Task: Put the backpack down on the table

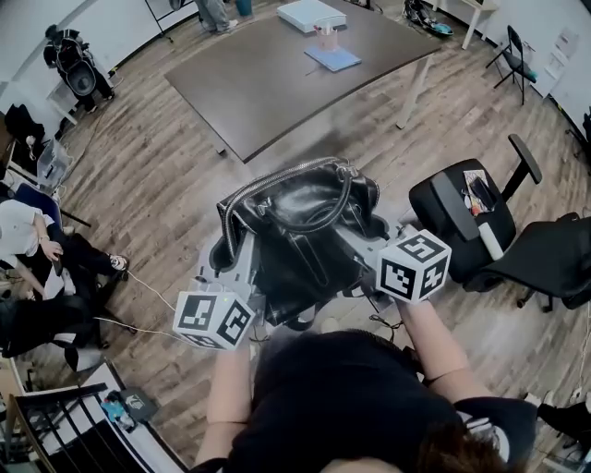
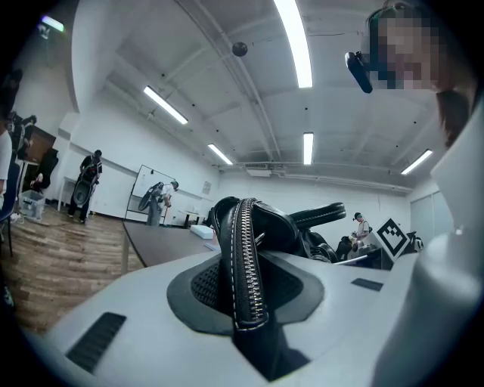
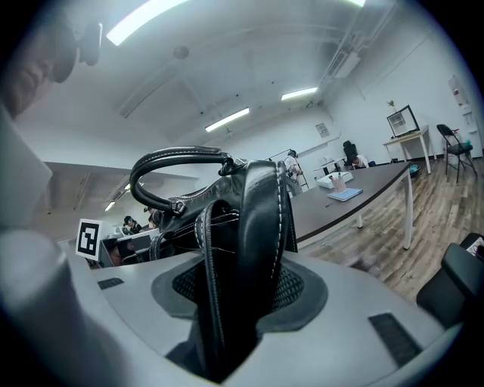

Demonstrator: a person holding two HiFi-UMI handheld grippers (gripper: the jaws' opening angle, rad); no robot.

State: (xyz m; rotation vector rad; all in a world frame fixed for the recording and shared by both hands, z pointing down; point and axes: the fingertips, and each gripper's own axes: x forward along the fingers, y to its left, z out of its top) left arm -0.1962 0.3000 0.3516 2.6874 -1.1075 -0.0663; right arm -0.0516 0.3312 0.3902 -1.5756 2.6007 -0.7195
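A black leather backpack (image 1: pixel 305 217) with a silver zip and a looped top handle hangs in the air over the wooden floor, held from both sides. My left gripper (image 1: pixel 242 251) is shut on its left side; in the left gripper view the zipped edge (image 2: pixel 246 261) is pinched between the jaws of the left gripper (image 2: pixel 249 306). My right gripper (image 1: pixel 358 242) is shut on the right side; in the right gripper view a thick fold of leather (image 3: pixel 253 227) fills the right gripper (image 3: pixel 242 306). The dark table (image 1: pixel 277 78) stands ahead, beyond the bag.
On the table's far end lie a white box (image 1: pixel 311 14) and a blue book (image 1: pixel 332 58). A black office chair (image 1: pixel 462 222) stands close at the right. A seated person (image 1: pixel 28 249) is at the left, and a cable (image 1: pixel 148 286) runs across the floor.
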